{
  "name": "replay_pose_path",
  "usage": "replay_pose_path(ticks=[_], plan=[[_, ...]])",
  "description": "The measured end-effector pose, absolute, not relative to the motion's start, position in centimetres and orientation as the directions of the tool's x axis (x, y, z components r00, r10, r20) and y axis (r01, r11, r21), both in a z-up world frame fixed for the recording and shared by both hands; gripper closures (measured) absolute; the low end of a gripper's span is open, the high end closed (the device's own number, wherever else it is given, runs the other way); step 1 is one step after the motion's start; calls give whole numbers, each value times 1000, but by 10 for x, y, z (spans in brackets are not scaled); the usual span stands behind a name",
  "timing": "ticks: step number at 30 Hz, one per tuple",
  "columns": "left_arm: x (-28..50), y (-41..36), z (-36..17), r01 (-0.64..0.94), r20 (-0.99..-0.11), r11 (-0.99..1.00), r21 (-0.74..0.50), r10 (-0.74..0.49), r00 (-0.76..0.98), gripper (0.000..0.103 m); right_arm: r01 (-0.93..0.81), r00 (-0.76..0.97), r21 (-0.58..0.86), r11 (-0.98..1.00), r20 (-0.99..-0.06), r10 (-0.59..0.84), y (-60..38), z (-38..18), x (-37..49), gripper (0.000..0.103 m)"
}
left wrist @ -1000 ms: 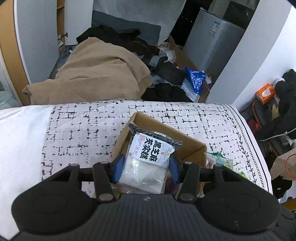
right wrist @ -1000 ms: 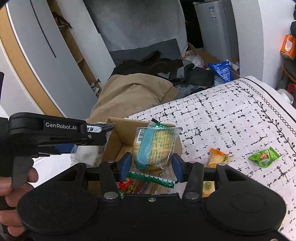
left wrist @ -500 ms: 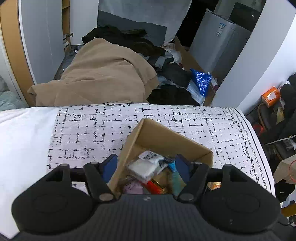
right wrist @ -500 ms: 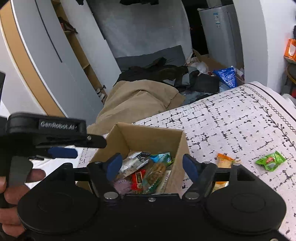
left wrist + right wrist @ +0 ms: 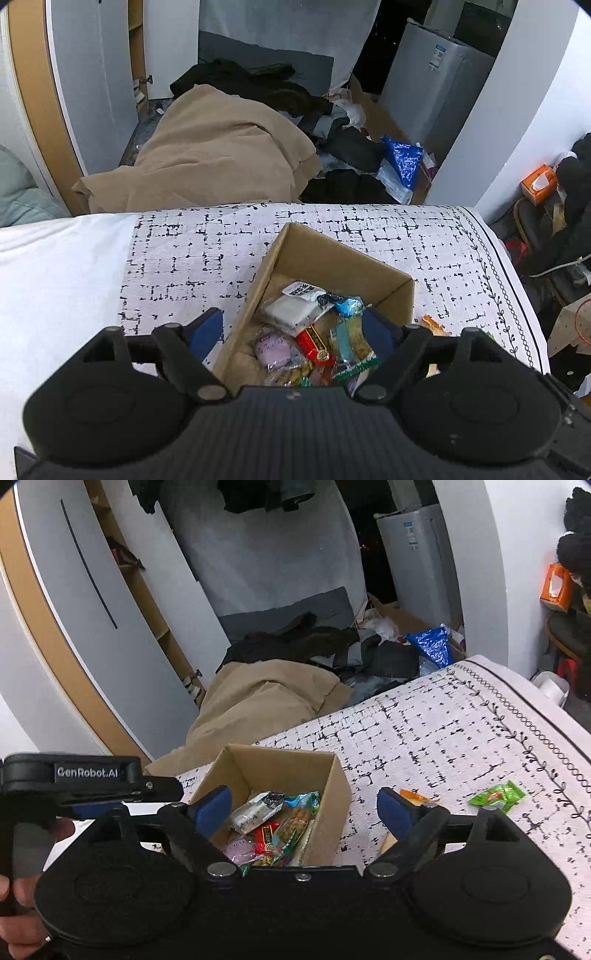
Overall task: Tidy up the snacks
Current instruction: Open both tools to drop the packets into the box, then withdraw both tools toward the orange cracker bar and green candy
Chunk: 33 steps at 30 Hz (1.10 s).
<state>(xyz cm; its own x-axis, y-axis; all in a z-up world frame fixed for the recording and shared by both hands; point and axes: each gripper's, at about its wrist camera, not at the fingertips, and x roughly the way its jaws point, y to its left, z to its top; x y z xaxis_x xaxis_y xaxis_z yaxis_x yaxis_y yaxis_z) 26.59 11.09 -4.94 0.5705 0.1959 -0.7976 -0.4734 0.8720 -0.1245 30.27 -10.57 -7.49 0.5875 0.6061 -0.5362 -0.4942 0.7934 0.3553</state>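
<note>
A cardboard box [image 5: 332, 258] stands on the patterned cloth; it also shows in the right wrist view [image 5: 332, 805]. Several snack packets lie in it, among them a white packet [image 5: 291, 310], a teal-striped cracker packet [image 5: 351, 339] and a red packet [image 5: 266, 837]. My left gripper [image 5: 293, 328] is open and empty above the box's near side. My right gripper [image 5: 304, 808] is open and empty above the box. An orange packet [image 5: 415, 796] and a green packet [image 5: 496, 796] lie loose on the cloth right of the box.
The left gripper's body [image 5: 74, 775] and the hand holding it sit at the left of the right wrist view. Beyond the table's far edge lie a tan blanket [image 5: 221, 158], dark clothes and a blue bag [image 5: 402, 162]. A white fridge [image 5: 436, 92] stands behind.
Both grippers opened and dropped their packets into the box: the white packet from the left, the teal-striped packet from the right. Both have since risen and opened wider.
</note>
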Motion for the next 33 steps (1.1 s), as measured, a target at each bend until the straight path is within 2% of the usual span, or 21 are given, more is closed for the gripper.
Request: replay_pose_path(ticks=[15,33], plan=[[240,75,-21,-446,-743,888,-112,224,631,0,-446,633,391,805,-498,593,-163,-58,292,6],[237,5,-28,-374,-737,915,-153,147,660,0,-338,664,454,824,-505,551,-243,-75,294,4]])
